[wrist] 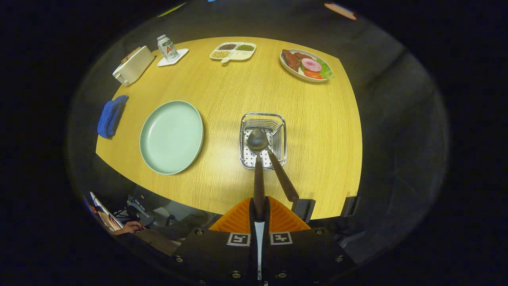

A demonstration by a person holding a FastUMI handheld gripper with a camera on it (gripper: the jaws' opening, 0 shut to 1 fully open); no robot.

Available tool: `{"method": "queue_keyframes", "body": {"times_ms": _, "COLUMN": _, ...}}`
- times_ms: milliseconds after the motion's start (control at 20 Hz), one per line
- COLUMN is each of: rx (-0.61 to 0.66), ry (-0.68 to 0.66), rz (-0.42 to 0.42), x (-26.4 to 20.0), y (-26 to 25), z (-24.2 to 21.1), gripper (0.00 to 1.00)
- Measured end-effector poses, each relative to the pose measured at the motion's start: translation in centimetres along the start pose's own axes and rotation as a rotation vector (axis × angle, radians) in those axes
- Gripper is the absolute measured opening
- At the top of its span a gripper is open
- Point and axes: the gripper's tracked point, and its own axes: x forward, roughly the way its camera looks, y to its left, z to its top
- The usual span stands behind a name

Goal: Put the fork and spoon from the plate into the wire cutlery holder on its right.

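Fingers [260, 212] pinched tight on spoon [258, 159] handle, bowl up above wire holder [262, 140] for dropping in. Fork [282, 178] already leaning inside. Plate [171, 137] bare on tabletop [317, 131].

The table [317, 131] has a matt wood grain. The wire holder [262, 141] is shiny metal. The spoon [258, 140] has a glossy metal bowl and a dark wooden handle.

Small clear plastic bottle [167, 47] with a white-and-green label, standing on a white square coaster [173, 58] at the far left of the bench: a large red "A" shows, remaining print too small to read. Two square black-and-white coded markers [239, 239] on the tool body; no letters.
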Motion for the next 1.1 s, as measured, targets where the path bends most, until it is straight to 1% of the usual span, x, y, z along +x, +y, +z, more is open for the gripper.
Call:
{"method": "queue_keyframes", "body": {"times_ms": 50, "rx": -0.001, "ry": -0.005, "rz": 0.009, "x": 0.0, "y": 0.2, "z": 0.3, "gripper": 0.05}}
{"method": "queue_keyframes", "body": {"times_ms": 150, "rx": -0.001, "ry": -0.015, "rz": 0.005, "x": -0.3, "y": 0.0, "z": 1.0, "gripper": 0.11}}
{"method": "queue_keyframes", "body": {"times_ms": 200, "rx": -0.005, "ry": -0.031, "rz": -0.003, "x": -0.6, "y": -0.2, "z": 1.5, "gripper": 0.12}}
{"method": "queue_keyframes", "body": {"times_ms": 300, "rx": 0.001, "ry": -0.08, "rz": -0.048, "x": -1.7, "y": -1.2, "z": 2.1, "gripper": 0.16}}
{"method": "queue_keyframes", "body": {"times_ms": 350, "rx": 0.013, "ry": -0.124, "rz": -0.068, "x": -2.7, "y": -1.5, "z": 2.8, "gripper": 0.27}}
{"method": "queue_keyframes", "body": {"times_ms": 400, "rx": 0.03, "ry": -0.18, "rz": -0.072, "x": -3.7, "y": -1.3, "z": 3.4, "gripper": 0.28}}
{"method": "queue_keyframes", "body": {"times_ms": 500, "rx": 0.074, "ry": -0.323, "rz": -0.042, "x": -5.6, "y": 0.3, "z": 4.4, "gripper": 0.29}}
{"method": "queue_keyframes", "body": {"times_ms": 650, "rx": 0.103, "ry": -0.531, "rz": -0.027, "x": -8.3, "y": 3.2, "z": 5.1, "gripper": 0.6}}
{"method": "queue_keyframes", "body": {"times_ms": 850, "rx": 0.129, "ry": -0.754, "rz": -0.033, "x": -11.9, "y": 5.9, "z": 5.3, "gripper": 0.6}}
{"method": "queue_keyframes", "body": {"times_ms": 950, "rx": 0.132, "ry": -0.865, "rz": -0.055, "x": -14.3, "y": 6.7, "z": 5.7, "gripper": 0.6}}
{"method": "queue_keyframes", "body": {"times_ms": 1000, "rx": 0.12, "ry": -0.907, "rz": -0.071, "x": -15.5, "y": 7.0, "z": 5.7, "gripper": 0.62}}
{"method": "queue_keyframes", "body": {"times_ms": 1100, "rx": 0.101, "ry": -0.981, "rz": -0.094, "x": -17.6, "y": 7.6, "z": 5.8, "gripper": 0.62}}
